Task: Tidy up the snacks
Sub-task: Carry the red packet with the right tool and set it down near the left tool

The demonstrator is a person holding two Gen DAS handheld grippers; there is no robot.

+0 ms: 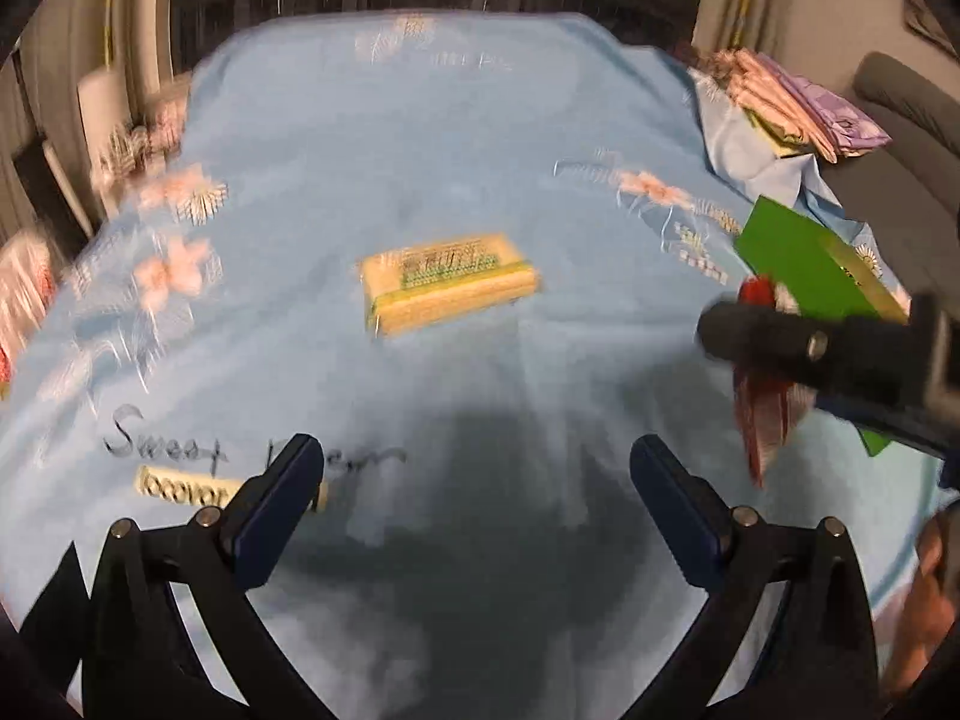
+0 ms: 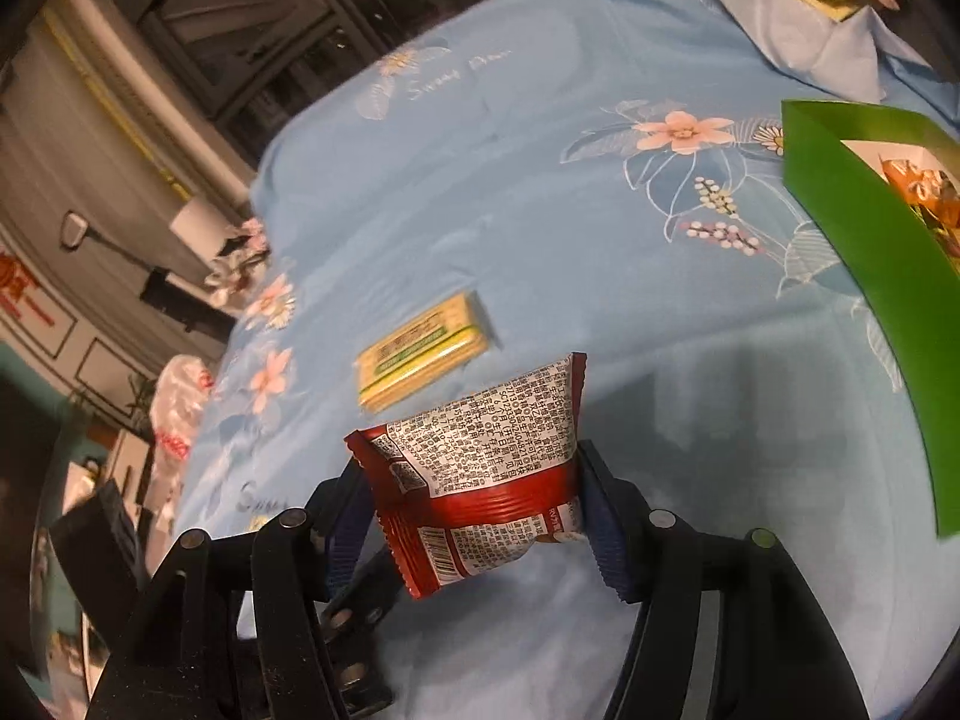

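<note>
Item 1. Red snack packet (image 2: 474,468): foil pouch with a white panel of printed text and a barcode. Pinched between the blue pads of the right hand-held gripper (image 2: 474,510), jaws closed to the width of the packet, and carried clear above the bed. Held by its lower part, so the top seam stands free, probably so it can drop cleanly into a container. In the left wrist view the same packet (image 1: 765,414) hangs blurred under the right hand-held gripper.

Item 2. Yellow wafer pack (image 1: 447,282): flat rectangular pack with a green label, lying alone on the bedsheet (image 1: 420,138), well apart from the box. Judged the next thing to collect.

Item 3. Left hand-held gripper (image 1: 474,504): jaws spread wide, holding nothing, aimed toward the wafer pack from above the bed. Its view is motion-blurred.

Item 4. Green box (image 2: 864,252): open carton at the right side of the bed, orange-wrapped sweets (image 2: 918,192) visible inside. Judged the collecting place for the snacks; the red packet is near it but not yet over its opening.

Item 5. Bedsheet: light blue, flower print, lettering "Sweet Dream". Serves as the work surface.

Item 6. Folded cloths (image 1: 798,102): pink and purple stack at the far right corner, apart from the task.
</note>
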